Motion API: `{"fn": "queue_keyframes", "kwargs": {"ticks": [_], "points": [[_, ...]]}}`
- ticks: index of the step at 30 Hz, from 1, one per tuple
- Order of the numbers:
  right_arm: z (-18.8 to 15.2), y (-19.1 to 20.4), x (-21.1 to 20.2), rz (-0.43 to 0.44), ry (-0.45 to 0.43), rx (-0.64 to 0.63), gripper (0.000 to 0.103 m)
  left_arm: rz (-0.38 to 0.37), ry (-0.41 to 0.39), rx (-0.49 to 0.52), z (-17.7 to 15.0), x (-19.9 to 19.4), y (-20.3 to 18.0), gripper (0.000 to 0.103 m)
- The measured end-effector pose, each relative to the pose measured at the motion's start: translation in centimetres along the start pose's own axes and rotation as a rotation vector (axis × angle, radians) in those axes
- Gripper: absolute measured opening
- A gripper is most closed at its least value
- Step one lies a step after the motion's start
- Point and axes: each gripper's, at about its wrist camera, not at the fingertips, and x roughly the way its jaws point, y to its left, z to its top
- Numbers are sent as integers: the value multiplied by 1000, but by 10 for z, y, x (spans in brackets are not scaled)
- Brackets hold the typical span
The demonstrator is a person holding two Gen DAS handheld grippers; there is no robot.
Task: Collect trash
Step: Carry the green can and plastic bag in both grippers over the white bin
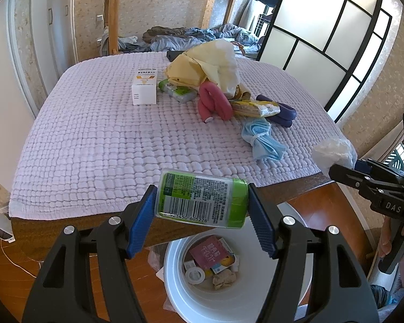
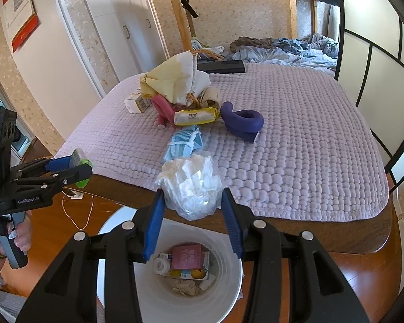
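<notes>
From the left wrist, the left tongs [image 1: 202, 210] clamp the green plastic packet [image 1: 203, 199], its long axis crosswise, directly over the white round bin [image 1: 175, 290]. From the right wrist, the right tongs [image 2: 192, 216] pinch the crumpled clear wrapper [image 2: 192, 185] above that bin's near rim.

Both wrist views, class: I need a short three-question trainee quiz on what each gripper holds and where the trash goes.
1. True or false: the left gripper is shut on a green container.
2. What does the right gripper hold? A) blue face mask B) crumpled clear plastic bag C) purple tube
3. Fill in: below both grippers stands a white ___ with trash already in it.

Key
1. True; its pads press the container's two ends.
2. B, the crumpled clear plastic bag; the blue face mask and purple tube lie on the bed.
3. Bin.
</notes>
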Motion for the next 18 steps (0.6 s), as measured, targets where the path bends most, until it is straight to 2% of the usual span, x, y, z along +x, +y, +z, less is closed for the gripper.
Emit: {"fn": "queue_keyframes", "kwargs": {"ticks": [18], "points": [[-9,3,-7,5,-4,5,42,-5,5,22,-8,-10,-8,67]]}}
